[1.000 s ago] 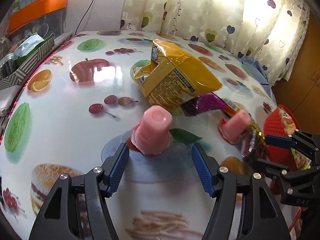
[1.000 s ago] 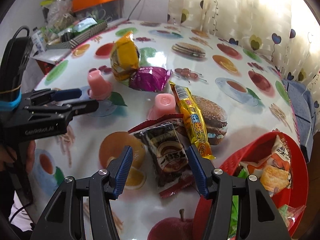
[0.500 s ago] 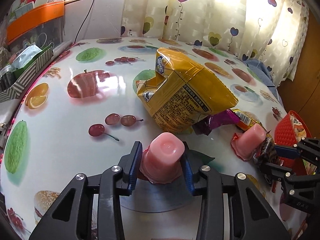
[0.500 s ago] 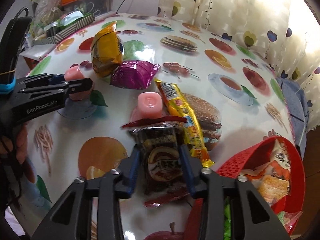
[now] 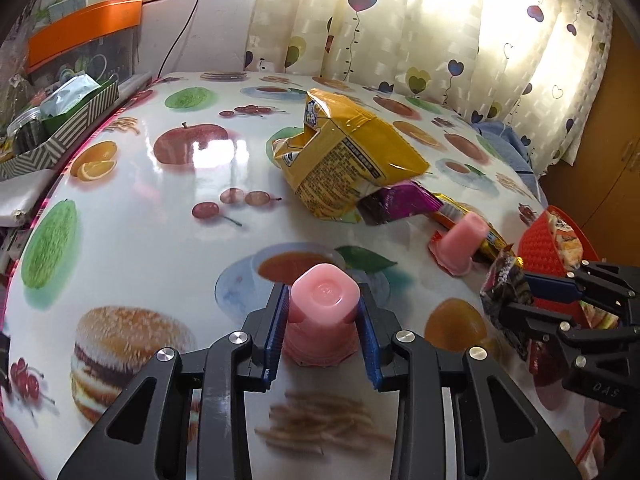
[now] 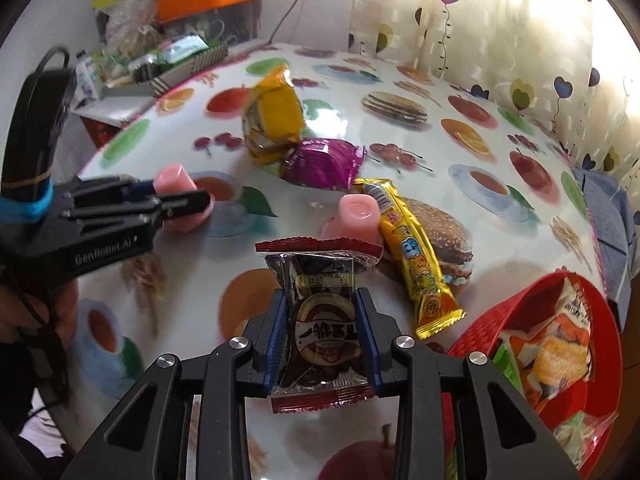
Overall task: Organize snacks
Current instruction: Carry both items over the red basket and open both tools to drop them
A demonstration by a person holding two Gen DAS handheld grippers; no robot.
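With the left hand-held gripper [image 5: 323, 334] clenched on the inverted pink jelly cup [image 5: 323, 316] and the right hand-held gripper [image 6: 323, 334] closing on the dark snack packet [image 6: 325, 328] above the tabletop [image 5: 160, 240], we judge the tapered cup (slick-sided) may slip before reaching the red basket [image 6: 500, 320].

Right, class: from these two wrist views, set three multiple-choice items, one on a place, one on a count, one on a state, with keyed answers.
1. Where is the red woven plastic basket in the right wrist view?
A. lower right
B. upper left
C. centre

2. How many pink upturned jelly cups are visible?
A. one
B. two
C. four

3. What does the right gripper grip?
A. nothing
B. a yellow bag
C. the dark brown snack packet with red ends

Answers:
1 A, it lies at the table's lower right edge.
2 B, one in the left gripper, one on the table.
3 C, the pads press its sides.
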